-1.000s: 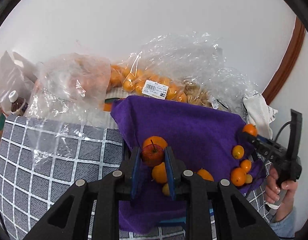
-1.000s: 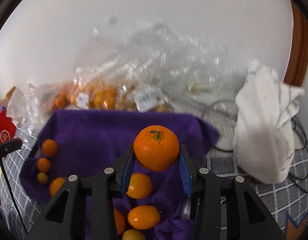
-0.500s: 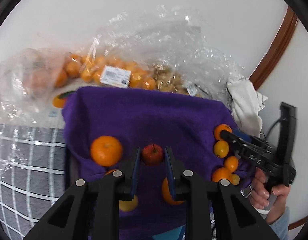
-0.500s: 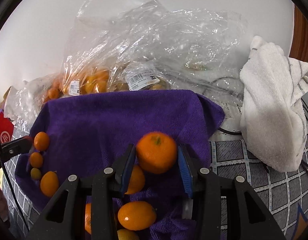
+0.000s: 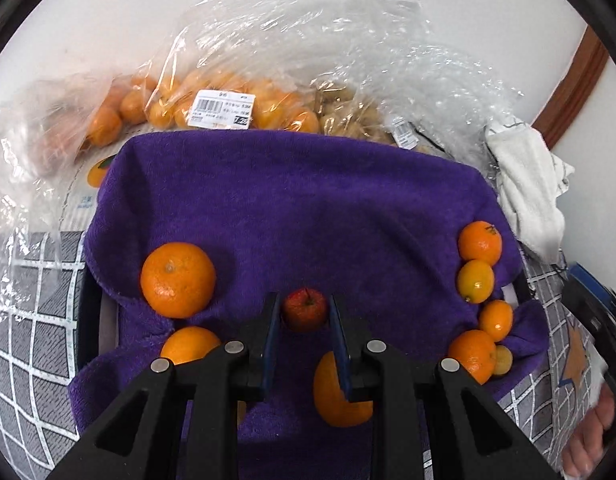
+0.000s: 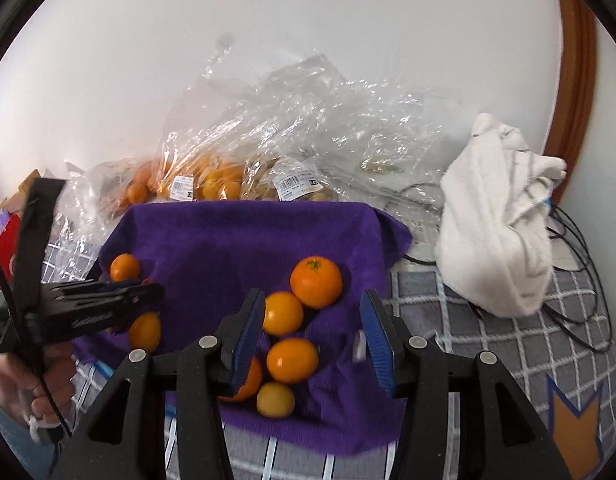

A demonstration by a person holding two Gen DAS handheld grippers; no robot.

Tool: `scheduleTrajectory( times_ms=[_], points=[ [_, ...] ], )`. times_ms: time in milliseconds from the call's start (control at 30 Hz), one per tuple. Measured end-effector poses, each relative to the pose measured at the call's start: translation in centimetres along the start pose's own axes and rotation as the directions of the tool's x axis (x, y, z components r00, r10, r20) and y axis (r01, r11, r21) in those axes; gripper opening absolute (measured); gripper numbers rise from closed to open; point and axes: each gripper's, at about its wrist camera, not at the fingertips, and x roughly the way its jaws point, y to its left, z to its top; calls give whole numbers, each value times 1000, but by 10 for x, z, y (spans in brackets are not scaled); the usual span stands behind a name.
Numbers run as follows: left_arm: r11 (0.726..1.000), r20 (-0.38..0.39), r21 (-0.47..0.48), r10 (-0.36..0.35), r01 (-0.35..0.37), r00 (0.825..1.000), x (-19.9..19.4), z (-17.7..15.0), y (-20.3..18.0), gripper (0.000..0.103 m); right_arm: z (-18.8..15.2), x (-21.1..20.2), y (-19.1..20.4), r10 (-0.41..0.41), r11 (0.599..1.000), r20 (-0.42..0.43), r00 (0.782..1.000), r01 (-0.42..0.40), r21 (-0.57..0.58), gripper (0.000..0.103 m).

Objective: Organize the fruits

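My left gripper is shut on a small red apple, low over the purple towel. A large orange lies to its left. Several smaller oranges line the towel's right edge. In the right wrist view my right gripper is opening, with nothing between its pads. The orange rests on the towel just beyond them, beside several other fruits. The left gripper shows at the left, held by a hand.
Clear plastic bags of oranges lie behind the towel against the white wall. A crumpled white cloth and dark cables sit to the right on the grey checked tablecloth.
The right gripper let go of the orange onto the towel, widened and drew back. The left gripper carried the apple lower and further over the towel.
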Motion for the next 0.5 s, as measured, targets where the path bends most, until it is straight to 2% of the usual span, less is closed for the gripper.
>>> scheduleTrajectory(
  times_ms=[100, 167, 233, 333, 500],
  points=[
    [999, -29, -13, 40, -40, 999, -4, -1, 0, 28, -10, -20, 4, -5, 1000, 7, 1000, 5, 8, 50],
    [999, -32, -16, 49, -49, 998, -13, -2, 0, 36, -16, -32, 10, -41, 999, -6, 999, 41, -5, 51],
    [999, -7, -12, 52, -52, 999, -34, -7, -2, 40, -20, -43, 16, -78, 997, -30, 997, 77, -9, 52],
    [999, 43, 10, 45, -45, 998, -71, -20, -6, 48, -27, -69, 22, -61, 998, -10, 998, 61, 8, 52],
    [999, 152, 13, 44, -46, 987, -139, -52, -10, 51, -36, -115, 31, -66, 997, -1, 998, 66, 40, 57]
  ],
)
